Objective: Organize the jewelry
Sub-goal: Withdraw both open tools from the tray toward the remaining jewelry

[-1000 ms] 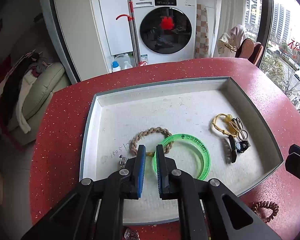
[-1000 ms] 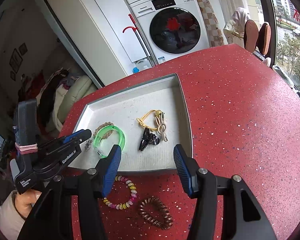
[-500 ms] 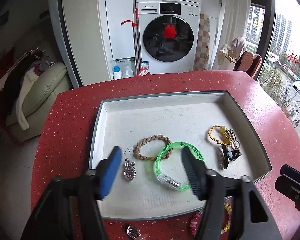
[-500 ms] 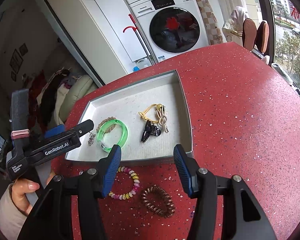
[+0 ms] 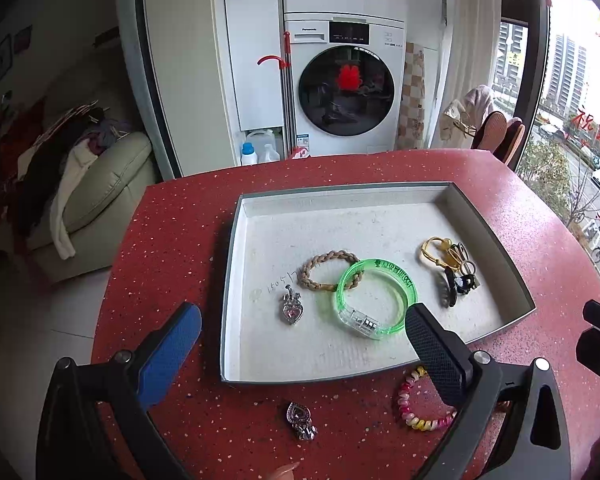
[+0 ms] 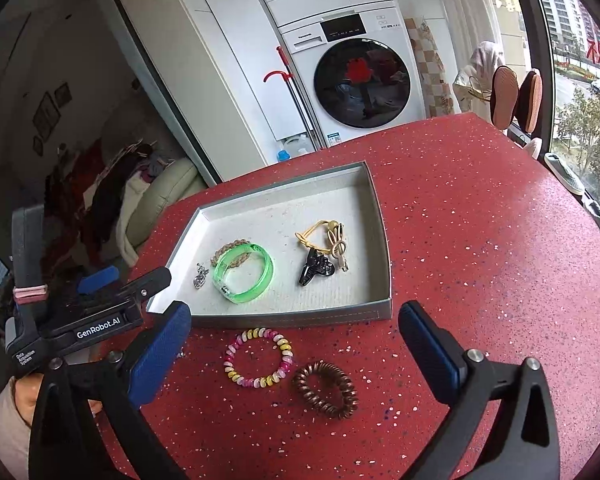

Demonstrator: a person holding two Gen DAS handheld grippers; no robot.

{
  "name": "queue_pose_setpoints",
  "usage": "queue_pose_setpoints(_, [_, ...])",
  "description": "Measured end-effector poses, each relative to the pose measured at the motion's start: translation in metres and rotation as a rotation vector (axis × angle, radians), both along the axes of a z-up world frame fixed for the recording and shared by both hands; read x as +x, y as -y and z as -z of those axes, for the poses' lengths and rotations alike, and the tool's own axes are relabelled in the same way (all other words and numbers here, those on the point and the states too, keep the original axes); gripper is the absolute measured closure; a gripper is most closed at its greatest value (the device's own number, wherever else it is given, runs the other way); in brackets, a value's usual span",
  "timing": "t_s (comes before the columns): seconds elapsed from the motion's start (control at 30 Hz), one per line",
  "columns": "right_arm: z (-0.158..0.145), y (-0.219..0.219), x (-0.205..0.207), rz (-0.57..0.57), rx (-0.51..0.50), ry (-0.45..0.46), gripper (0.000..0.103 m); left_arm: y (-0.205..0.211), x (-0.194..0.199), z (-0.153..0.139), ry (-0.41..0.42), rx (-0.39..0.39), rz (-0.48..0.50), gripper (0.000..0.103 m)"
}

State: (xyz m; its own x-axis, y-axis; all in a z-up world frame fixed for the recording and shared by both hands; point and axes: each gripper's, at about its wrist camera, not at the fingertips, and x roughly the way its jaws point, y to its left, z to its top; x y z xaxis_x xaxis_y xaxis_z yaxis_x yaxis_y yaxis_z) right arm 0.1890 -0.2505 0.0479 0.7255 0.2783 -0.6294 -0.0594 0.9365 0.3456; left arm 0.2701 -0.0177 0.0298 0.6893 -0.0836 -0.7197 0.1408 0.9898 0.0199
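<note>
Left gripper [image 5: 302, 336] has just let go: jaws wide, heart pendant [image 5: 292, 310] now lying in the tray [image 5: 230, 280], at nine o'clock of the green bangle [image 5: 374, 298]. Right gripper [image 6: 294, 334] has just been opening, nothing between its jaws. Beaded bracelet [image 6: 259, 358], coil hair tie [image 6: 325, 389] and what looks like a second pendant [image 5: 300, 420] remain on the red speckled table [image 6: 480, 240]. Washing machine [image 5: 346, 80] at twelve.

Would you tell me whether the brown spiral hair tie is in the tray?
Out: brown spiral hair tie lies on the red table, outside tray.
</note>
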Motion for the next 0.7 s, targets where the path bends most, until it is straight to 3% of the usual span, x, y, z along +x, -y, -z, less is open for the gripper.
queue_pose_setpoints(0.2, [0.010,-0.002,-0.010,-0.029,-0.011,-0.078,0.000,-0.016,-0.031,0.004,0.019,0.033,-0.021,0.000])
queue_pose_setpoints(0.4, [0.029,0.005,-0.025,-0.009,0.005,-0.142,0.000,-0.041,-0.051,0.027,-0.056,-0.016,-0.038,0.000])
queue_pose_setpoints(0.7, [0.055,0.010,-0.039,0.030,-0.045,-0.228,0.000,-0.053,-0.066,0.058,-0.132,-0.018,-0.084,0.000])
